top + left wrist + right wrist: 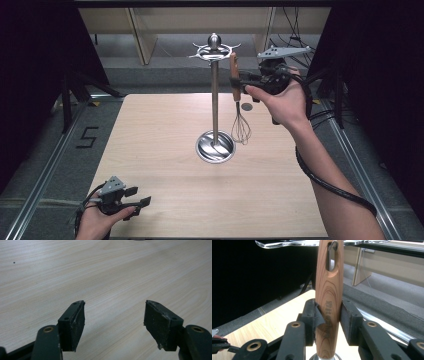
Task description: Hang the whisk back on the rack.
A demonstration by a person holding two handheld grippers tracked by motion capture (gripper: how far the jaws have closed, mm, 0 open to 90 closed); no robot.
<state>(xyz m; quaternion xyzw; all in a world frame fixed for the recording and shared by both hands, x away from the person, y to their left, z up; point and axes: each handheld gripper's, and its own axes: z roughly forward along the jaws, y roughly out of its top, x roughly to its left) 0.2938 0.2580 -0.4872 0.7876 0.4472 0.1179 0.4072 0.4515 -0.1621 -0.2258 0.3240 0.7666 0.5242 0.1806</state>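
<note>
We saw the whisk (240,102) hanging upright beside the stand (215,100) near the table's (165,200) far edge, a hook through its wooden handle (329,300). The right gripper (239,80), arm stretched forward and raised, was clamped on that handle. The left gripper (137,197) rested at the near left corner, jaws apart, holding nothing.

Even overhead light falls on the pale tabletop (165,150) in the high view, while both flanks at 9 and 3 o'clock drop into near black. The metal stand's round base (215,146) carries a bright glare and throws almost no shadow. In the left gripper view soft shadows pool beneath the tongs. The right gripper view renders the whisk handle (329,300) sharp, its background soft and dim at 9 o'clock.
</note>
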